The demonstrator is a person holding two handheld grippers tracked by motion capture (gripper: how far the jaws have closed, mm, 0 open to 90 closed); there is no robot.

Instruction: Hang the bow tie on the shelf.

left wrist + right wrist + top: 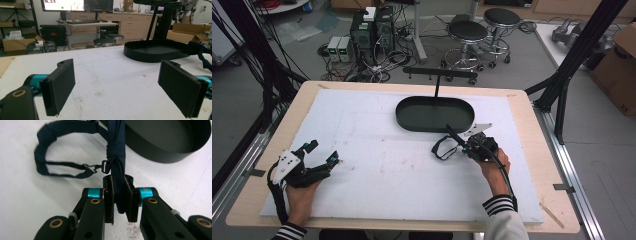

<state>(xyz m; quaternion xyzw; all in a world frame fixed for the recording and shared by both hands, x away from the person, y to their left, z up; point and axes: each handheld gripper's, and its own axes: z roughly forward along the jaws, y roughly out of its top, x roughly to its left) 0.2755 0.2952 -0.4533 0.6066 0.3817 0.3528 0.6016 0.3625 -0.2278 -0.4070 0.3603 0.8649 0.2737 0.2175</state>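
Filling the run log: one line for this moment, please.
right gripper shut on navy bow tie | left gripper open, idle | black oval tray empty

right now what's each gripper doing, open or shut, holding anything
left gripper: jaws wide open, nothing between them.
right gripper: jaws shut on the dark blue bow tie.

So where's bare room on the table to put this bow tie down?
The white mat lies bare between the left gripper and the bow tie, and below the right gripper. The black tray is empty too. It is tightest between tray and right gripper.
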